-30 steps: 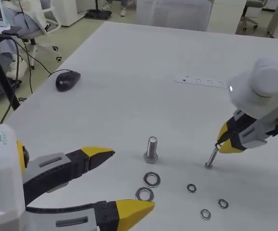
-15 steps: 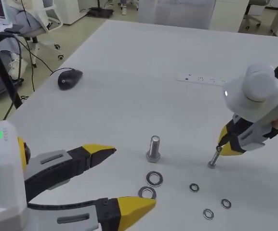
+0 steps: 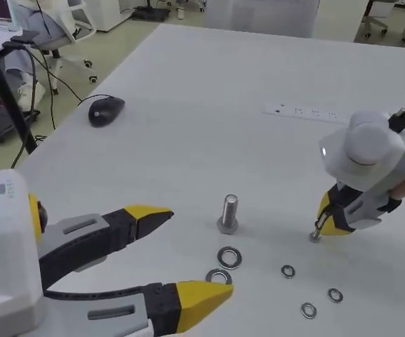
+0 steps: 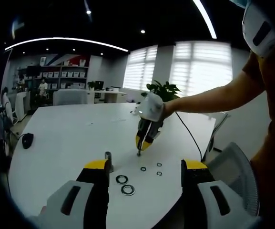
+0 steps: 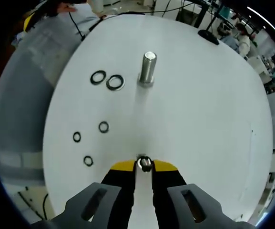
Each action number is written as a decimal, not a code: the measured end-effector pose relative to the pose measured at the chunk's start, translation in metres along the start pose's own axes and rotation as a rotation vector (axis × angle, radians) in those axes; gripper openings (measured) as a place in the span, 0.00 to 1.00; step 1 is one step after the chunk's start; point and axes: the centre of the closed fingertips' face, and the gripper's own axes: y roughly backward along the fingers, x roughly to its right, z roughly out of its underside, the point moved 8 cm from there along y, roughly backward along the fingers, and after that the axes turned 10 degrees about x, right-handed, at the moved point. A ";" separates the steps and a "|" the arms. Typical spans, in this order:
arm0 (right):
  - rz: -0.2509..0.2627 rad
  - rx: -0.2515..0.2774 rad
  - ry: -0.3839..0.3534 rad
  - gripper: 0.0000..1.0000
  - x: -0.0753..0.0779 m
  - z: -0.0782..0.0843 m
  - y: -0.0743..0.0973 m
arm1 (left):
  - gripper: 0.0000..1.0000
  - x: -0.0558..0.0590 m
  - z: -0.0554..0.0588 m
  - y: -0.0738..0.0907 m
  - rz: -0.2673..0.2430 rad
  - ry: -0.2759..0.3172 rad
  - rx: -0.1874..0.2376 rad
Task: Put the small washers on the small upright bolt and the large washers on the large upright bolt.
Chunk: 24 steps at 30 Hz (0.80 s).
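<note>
The small bolt (image 3: 316, 234) stands on the white table (image 3: 188, 126), and my right gripper (image 3: 324, 223) is shut on its upper end. From above, its tip (image 5: 146, 163) sits between the closed jaws of that gripper (image 5: 144, 166). The large bolt (image 3: 229, 213) stands upright to the left. Two large washers (image 3: 229, 257) (image 3: 218, 276) lie flat in front of it. Three small washers (image 3: 288, 271) (image 3: 335, 295) (image 3: 308, 309) lie near the small bolt. My left gripper (image 3: 201, 253) hovers open at the near left, nothing in it.
A black computer mouse (image 3: 106, 110) with its cable lies at the far left of the table. A white power strip (image 3: 307, 112) lies at the back right. Office chairs (image 3: 55, 35) stand beyond the table's left edge.
The right gripper has come lower over the small bolt, which now leans less and shows less of its shaft. The left gripper has stayed open in place.
</note>
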 end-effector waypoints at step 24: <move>0.029 0.024 -0.033 0.22 -0.004 0.018 0.007 | 0.60 -0.001 0.001 0.001 -0.007 -0.001 -0.002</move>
